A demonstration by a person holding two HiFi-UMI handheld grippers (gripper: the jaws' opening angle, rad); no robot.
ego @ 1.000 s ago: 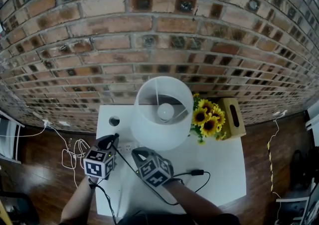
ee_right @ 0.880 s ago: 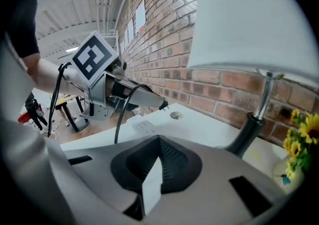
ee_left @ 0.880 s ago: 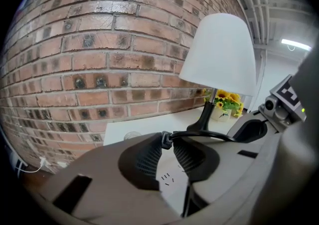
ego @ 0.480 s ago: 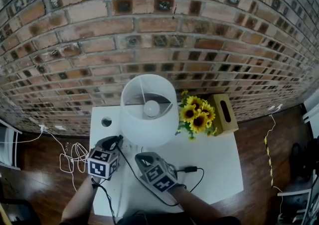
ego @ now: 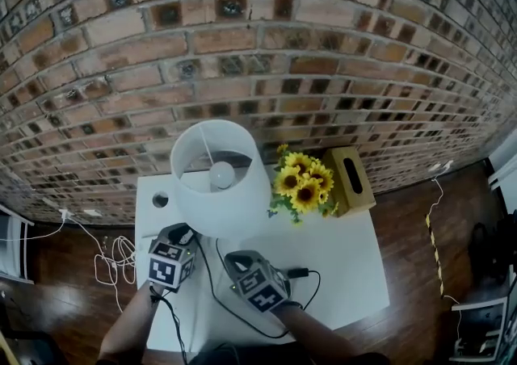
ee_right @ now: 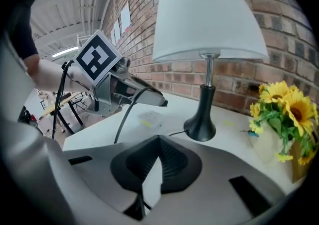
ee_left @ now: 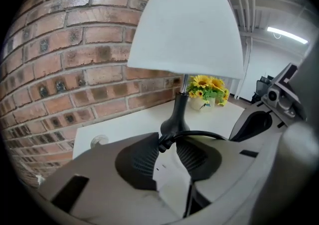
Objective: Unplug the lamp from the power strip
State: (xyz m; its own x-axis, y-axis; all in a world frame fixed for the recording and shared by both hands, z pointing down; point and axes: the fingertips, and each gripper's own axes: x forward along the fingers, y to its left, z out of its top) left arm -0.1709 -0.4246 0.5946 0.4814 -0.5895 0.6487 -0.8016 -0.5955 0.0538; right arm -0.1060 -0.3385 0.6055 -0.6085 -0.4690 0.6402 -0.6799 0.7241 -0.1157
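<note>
The lamp [ego: 218, 182] with its white shade stands at the back of the white table [ego: 347, 266]; its black base [ee_right: 200, 127] shows in the right gripper view. My left gripper [ego: 182, 235] hovers over the table's left part. The lamp's black plug [ee_left: 163, 143] sits between its tips, off the table, and the cord [ee_left: 209, 134] arcs over the right jaw. Its jaws have just been opening, with the plug still between them. The white power strip [ee_right: 149, 118] lies below it with nothing plugged in. My right gripper [ego: 236, 258] hangs beside it, shut and empty.
A vase of sunflowers [ego: 303, 186] and a wooden tissue box [ego: 349, 180] stand right of the lamp. The cord loops over the near half of the table past an inline switch [ego: 297, 273]. A brick wall [ego: 258, 56] backs the table. White cables [ego: 113, 258] lie on the floor at left.
Both grippers have drawn back from the lamp toward the near edge and slightly right, the black cord trailing from the left one. The head view has swung, so the lamp sits further left.
</note>
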